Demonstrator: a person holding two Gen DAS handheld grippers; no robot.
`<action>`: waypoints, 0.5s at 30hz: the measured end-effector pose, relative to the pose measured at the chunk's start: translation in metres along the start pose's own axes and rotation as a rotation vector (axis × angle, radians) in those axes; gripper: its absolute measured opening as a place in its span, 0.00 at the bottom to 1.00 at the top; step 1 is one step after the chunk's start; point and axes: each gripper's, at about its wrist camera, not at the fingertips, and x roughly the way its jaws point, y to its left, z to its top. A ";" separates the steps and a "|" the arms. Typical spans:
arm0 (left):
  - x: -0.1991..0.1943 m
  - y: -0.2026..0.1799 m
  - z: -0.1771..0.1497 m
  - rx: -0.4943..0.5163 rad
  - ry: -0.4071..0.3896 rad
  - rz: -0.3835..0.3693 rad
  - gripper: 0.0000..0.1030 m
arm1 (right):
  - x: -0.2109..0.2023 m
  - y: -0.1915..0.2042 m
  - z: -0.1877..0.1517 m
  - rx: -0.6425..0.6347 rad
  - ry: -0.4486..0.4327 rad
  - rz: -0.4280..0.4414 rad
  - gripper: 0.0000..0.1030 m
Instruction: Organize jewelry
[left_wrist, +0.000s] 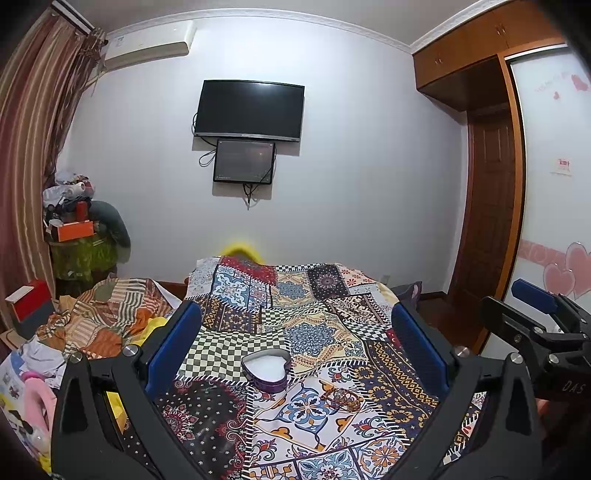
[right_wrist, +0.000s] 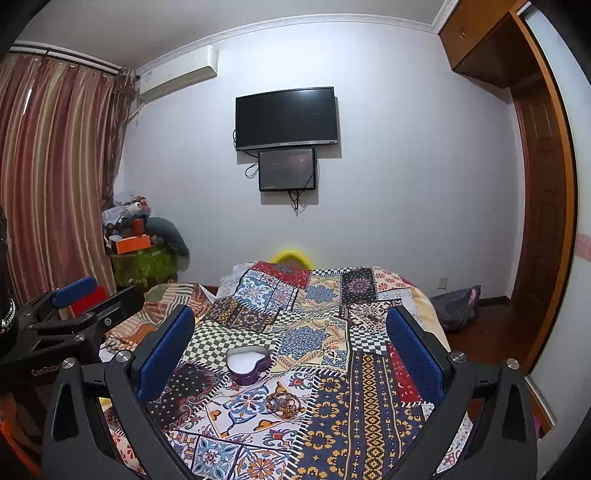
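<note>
It was a bedroom with pale walls, and a bed covered in a busy patchwork bedspread (left_wrist: 295, 332) took up the middle of both views. On the far wall hung a dark TV (left_wrist: 250, 110) with a smaller screen (left_wrist: 244, 161) right under it, cables dangling below. An air conditioner (left_wrist: 147, 40) sat up near the ceiling, striped curtains (right_wrist: 55, 177) ran down the left side, and a wooden wardrobe (left_wrist: 480, 55) and door filled the right. A pile of boxes and clutter (left_wrist: 74, 214) stood in the left corner, and rumpled striped bedding (left_wrist: 99, 317) lay beside the bed. Nothing blocked the way to the stuff on the bedspread. A purple heart-shaped tin (left_wrist: 266, 369) sat open on the spread, with a white lining inside and, as far as I could tell, nothing on it. Just in front of it and slightly right lay the jewelry (left_wrist: 341, 397), a small tangle of gold and dark pieces that was pretty hard to pick out against the pattern. The left gripper (left_wrist: 295, 343) hung above the bed with its blue pads spread wide, holding nothing. The right gripper (right_wrist: 291, 347) was the same, wide apart and empty. Something yellow (right_wrist: 291, 254) poked up behind the far end of the bed, mostly hidden.
</note>
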 end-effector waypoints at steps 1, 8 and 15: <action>0.000 0.000 0.000 -0.001 -0.001 0.001 1.00 | 0.000 0.000 0.000 -0.001 -0.001 -0.001 1.00; 0.002 -0.001 0.001 -0.004 0.002 0.003 1.00 | 0.000 -0.004 0.001 0.008 -0.004 -0.006 1.00; 0.007 0.000 -0.001 -0.003 0.009 0.003 1.00 | 0.004 -0.005 -0.001 0.009 0.005 -0.007 1.00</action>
